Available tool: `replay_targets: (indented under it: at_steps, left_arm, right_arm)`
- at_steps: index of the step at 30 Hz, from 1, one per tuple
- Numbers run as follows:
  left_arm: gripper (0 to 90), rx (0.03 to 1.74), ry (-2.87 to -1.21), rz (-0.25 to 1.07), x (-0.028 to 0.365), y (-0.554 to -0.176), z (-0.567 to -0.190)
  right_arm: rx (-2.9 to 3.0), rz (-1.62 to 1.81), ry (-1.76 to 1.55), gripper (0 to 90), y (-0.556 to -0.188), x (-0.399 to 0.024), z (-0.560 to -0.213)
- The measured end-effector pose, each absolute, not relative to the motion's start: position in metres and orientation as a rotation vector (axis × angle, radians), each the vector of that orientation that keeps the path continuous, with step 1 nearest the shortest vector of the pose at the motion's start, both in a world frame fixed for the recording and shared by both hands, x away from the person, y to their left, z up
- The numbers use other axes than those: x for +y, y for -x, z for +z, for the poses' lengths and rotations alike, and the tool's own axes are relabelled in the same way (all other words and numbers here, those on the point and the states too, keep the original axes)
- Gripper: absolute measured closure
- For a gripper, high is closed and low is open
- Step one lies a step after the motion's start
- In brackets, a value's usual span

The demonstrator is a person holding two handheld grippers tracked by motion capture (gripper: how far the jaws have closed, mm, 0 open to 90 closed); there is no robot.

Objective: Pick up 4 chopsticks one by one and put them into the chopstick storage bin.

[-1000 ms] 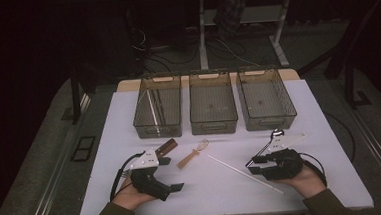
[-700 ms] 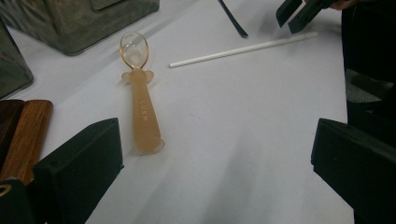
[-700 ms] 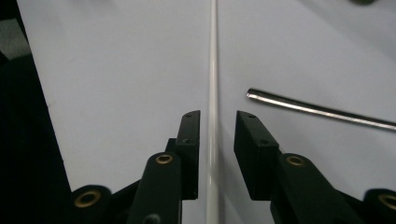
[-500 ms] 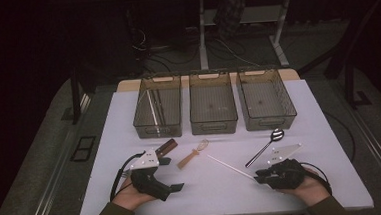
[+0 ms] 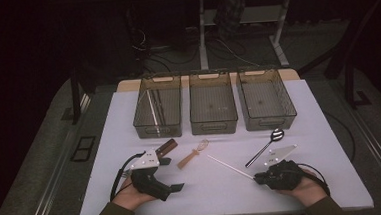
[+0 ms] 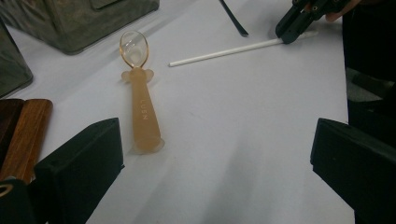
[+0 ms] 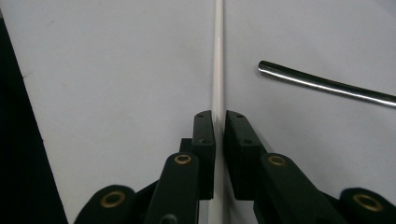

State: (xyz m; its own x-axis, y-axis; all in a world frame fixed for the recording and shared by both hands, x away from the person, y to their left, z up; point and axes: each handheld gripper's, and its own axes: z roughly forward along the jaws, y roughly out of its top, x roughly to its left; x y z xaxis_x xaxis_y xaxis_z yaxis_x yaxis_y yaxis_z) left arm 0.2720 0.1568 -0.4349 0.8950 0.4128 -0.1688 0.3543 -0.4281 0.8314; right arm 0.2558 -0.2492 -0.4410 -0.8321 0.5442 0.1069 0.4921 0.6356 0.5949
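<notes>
Two grippers are sitting at the near edge of the white table (image 5: 331,144). The right gripper (image 5: 257,177) has just been closing its jaws, and they are now pinching the near end of the white stick (image 7: 218,70), pads tight on both sides of it. A second ago that gripper was up by the metal spoon (image 5: 266,146); it is now lower and nearer the person, and the spoon is lying free just beside the stick. The stick is still lying flat on the table, running diagonally up-left toward the plastic spoon (image 6: 139,100). The left gripper (image 6: 215,172) is holding its place with jaws wide open and nothing between them, plastic spoon just ahead and the wooden piece (image 6: 21,130) beside its left jaw.

Likely meaning: the grasp is made and the lift is coming next, probably toward one of the three bins (image 5: 214,122); the left bin (image 5: 142,124) is already holding a similar thin stick. The grip is at the very end, so the stick may be swinging or drooping on the lift.
</notes>
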Motion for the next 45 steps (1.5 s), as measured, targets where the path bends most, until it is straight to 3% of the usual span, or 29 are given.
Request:
replay_targets:
  at_steps: [45]
  left_arm:
    - [1.9,0.541,-2.062,0.072,0.156,-0.272,-0.435]
  right_arm:
    - [2.701,1.098,-0.871,83.7,-0.255,-0.257,-0.425]
